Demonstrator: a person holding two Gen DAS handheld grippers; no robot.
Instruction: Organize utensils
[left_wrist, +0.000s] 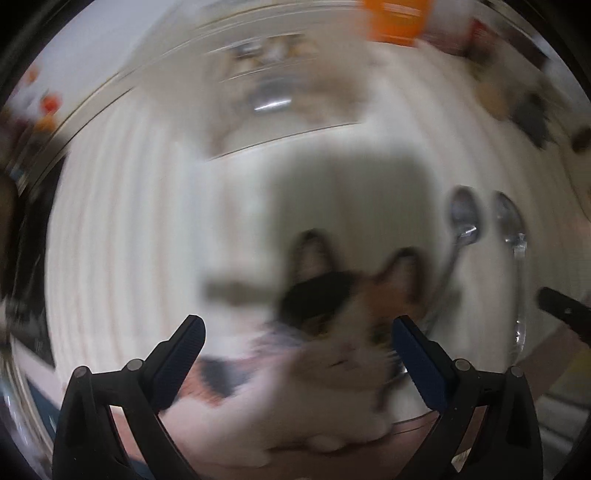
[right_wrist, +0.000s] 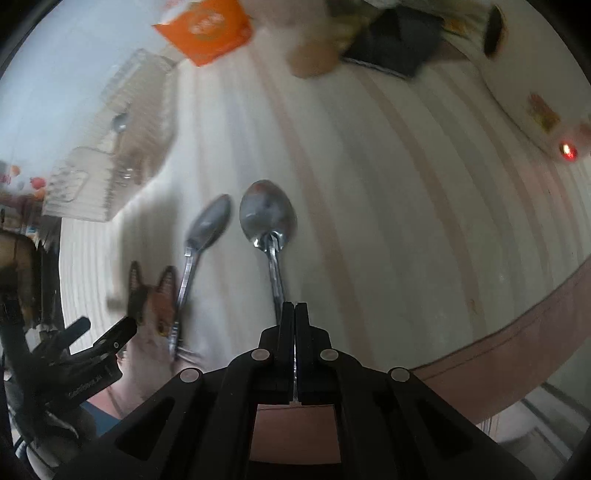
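Right hand-held gripper (right_wrist: 295, 314) is clamping the handle of a spoon (right_wrist: 269, 218), bowl pointing forward over the striped table (right_wrist: 388, 184). Second spoon (right_wrist: 207, 229) is lying just beside it; left hand-held gripper (left_wrist: 297, 334) is hanging open above a cat (left_wrist: 343, 332).

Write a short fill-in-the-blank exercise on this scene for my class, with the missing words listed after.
1. The right gripper has its jaws shut on a ____.
2. The left gripper has its jaws ____.
3. The second spoon lies on the ____, to the held one's left.
4. The box at the far end is ____.

Missing words: spoon; open; table; orange
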